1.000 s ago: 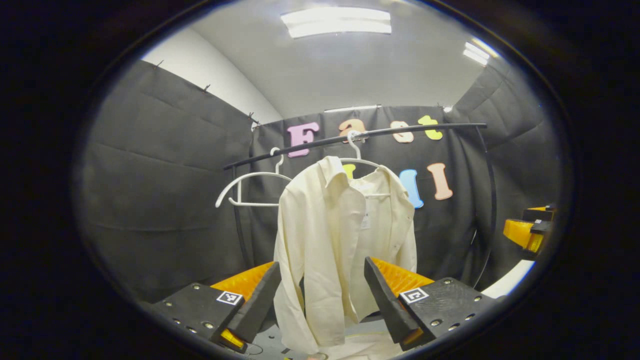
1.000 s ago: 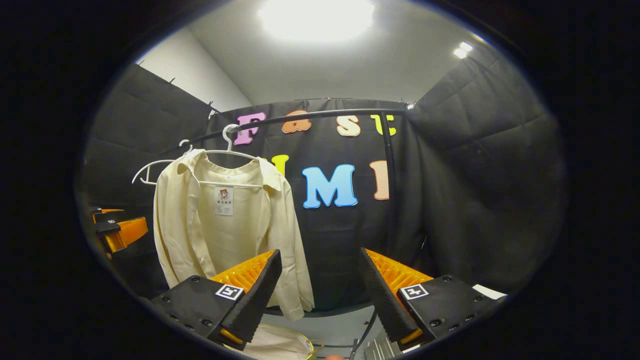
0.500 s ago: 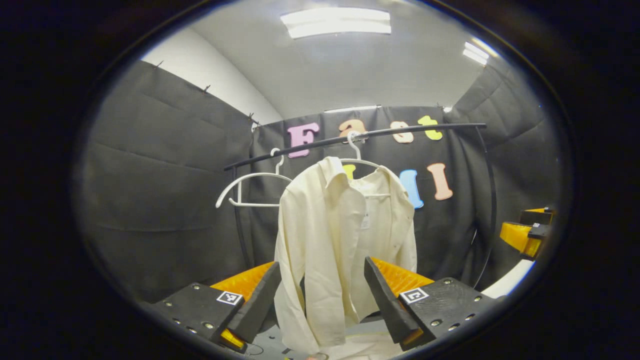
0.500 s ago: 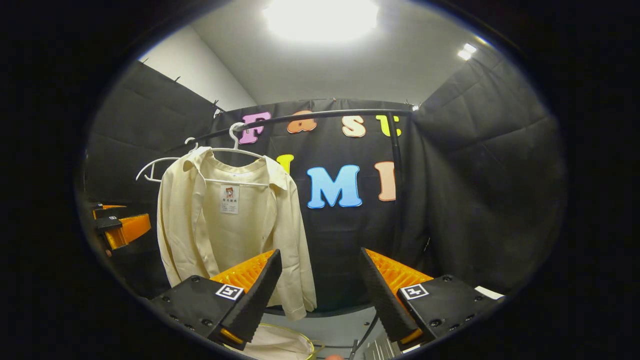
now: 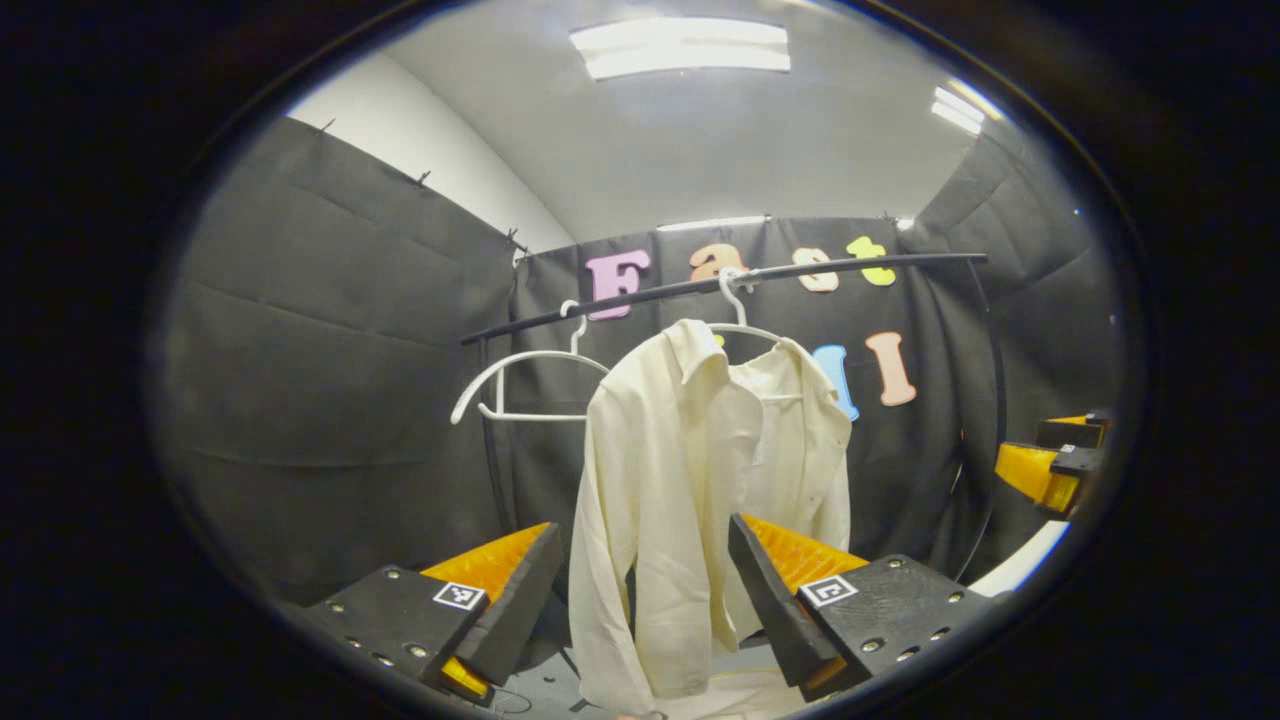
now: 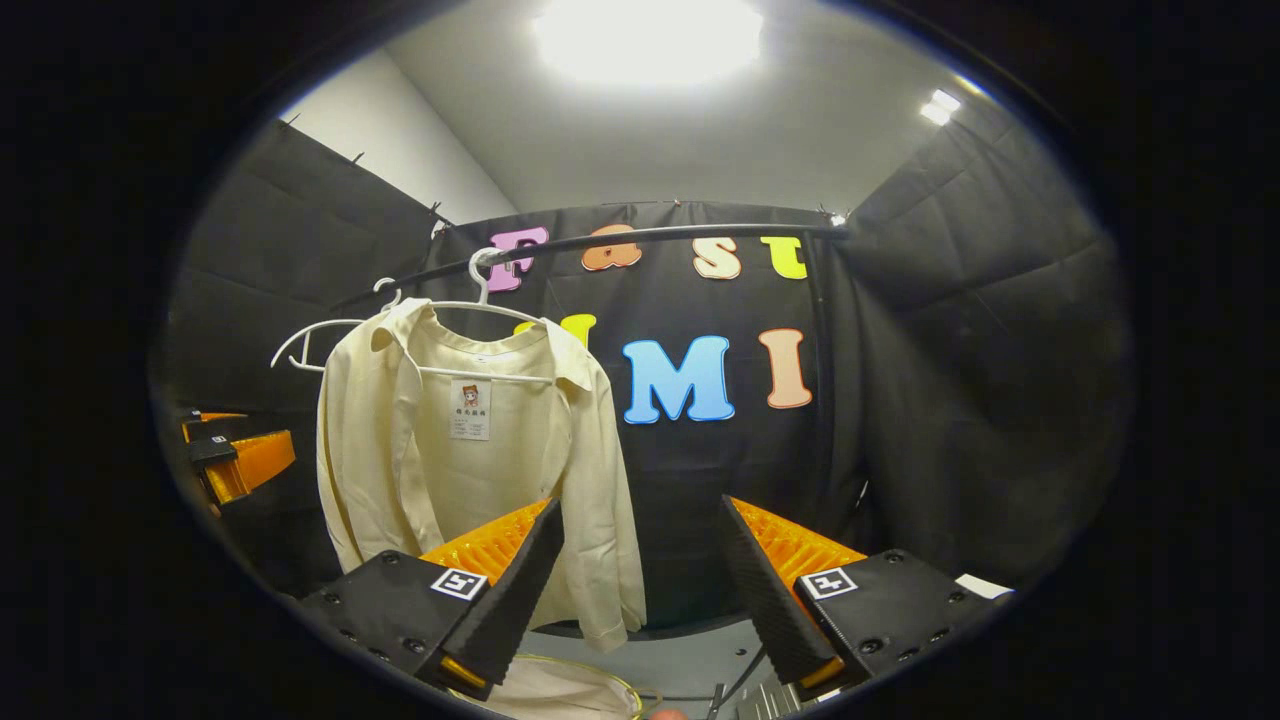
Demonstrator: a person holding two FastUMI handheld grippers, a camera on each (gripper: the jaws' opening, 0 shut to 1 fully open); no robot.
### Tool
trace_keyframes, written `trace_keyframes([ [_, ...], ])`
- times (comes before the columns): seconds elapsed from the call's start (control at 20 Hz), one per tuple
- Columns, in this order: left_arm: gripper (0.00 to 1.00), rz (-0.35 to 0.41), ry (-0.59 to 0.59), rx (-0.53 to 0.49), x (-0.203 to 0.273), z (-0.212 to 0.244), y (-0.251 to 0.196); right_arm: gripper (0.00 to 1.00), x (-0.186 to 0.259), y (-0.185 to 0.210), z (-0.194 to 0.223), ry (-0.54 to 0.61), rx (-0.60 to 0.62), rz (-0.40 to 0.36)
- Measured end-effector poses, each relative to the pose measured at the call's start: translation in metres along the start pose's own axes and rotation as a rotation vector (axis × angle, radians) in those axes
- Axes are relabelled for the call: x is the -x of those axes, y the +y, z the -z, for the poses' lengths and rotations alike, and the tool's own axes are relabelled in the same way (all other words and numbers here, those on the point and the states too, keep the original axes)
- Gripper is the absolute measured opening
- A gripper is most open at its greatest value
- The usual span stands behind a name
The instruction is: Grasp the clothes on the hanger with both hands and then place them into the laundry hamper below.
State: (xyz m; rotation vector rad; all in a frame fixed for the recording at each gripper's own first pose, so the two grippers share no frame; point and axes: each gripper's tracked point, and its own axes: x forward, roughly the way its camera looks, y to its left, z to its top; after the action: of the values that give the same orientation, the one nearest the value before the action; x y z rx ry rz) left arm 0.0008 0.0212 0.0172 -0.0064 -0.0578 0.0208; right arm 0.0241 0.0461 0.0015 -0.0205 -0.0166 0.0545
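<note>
Left gripper view: my left claw (image 5: 640,600) is spread wide w/ nothing in it. The cream shirt (image 5: 700,500) hangs straight ahead on a white hanger (image 5: 735,315) hooked over the black rail (image 5: 720,285); its hem drops between my fingers but farther off, not touching them. An empty white hanger (image 5: 520,385) sits on the rail to the shirt's left. My right claw (image 5: 1050,465) shows at the far right edge.

Right gripper view: right claw (image 6: 640,590) also wide open, empty, aimed at the black wall; shirt (image 6: 470,470) is off to the left here, front open, neck label showing. Left claw (image 6: 235,460) pokes in at the left edge. Hamper (image 6: 590,690) rim shows at the bottom, pale lining inside; contents can't tell.

Vs 1 s ago: shirt sits a bit further right in both views, still on its hanger; both claws as open as before.
</note>
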Motion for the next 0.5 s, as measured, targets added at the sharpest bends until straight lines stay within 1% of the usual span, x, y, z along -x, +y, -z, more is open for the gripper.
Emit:
trace_keyframes([
  [0.05, 1.0, -0.003, -0.008, 0.001, -0.001, -0.001, 0.001, 0.98, -0.004, 0.005, 0.001, 0.001, 0.0, -0.008],
  [0.1, 0.98, -0.012, -0.004, -0.002, -0.004, 0.001, 0.003, 0.98, -0.009, 0.009, 0.002, 0.009, -0.005, -0.022],
  [0.15, 0.99, -0.02, -0.001, -0.001, -0.006, -0.001, 0.004, 0.98, -0.014, 0.015, 0.002, 0.012, -0.01, -0.04],
  [0.3, 0.99, -0.037, -0.018, 0.006, -0.013, -0.01, -0.006, 0.98, -0.038, 0.021, -0.006, -0.004, -0.009, -0.082],
  [0.35, 0.98, -0.049, -0.017, 0.005, -0.017, -0.011, -0.009, 0.98, -0.045, 0.024, -0.007, -0.007, -0.01, -0.101],
  [0.5, 0.98, -0.074, -0.025, 0.018, -0.033, -0.018, -0.024, 0.98, -0.072, 0.035, -0.008, -0.006, -0.023, -0.176],
])
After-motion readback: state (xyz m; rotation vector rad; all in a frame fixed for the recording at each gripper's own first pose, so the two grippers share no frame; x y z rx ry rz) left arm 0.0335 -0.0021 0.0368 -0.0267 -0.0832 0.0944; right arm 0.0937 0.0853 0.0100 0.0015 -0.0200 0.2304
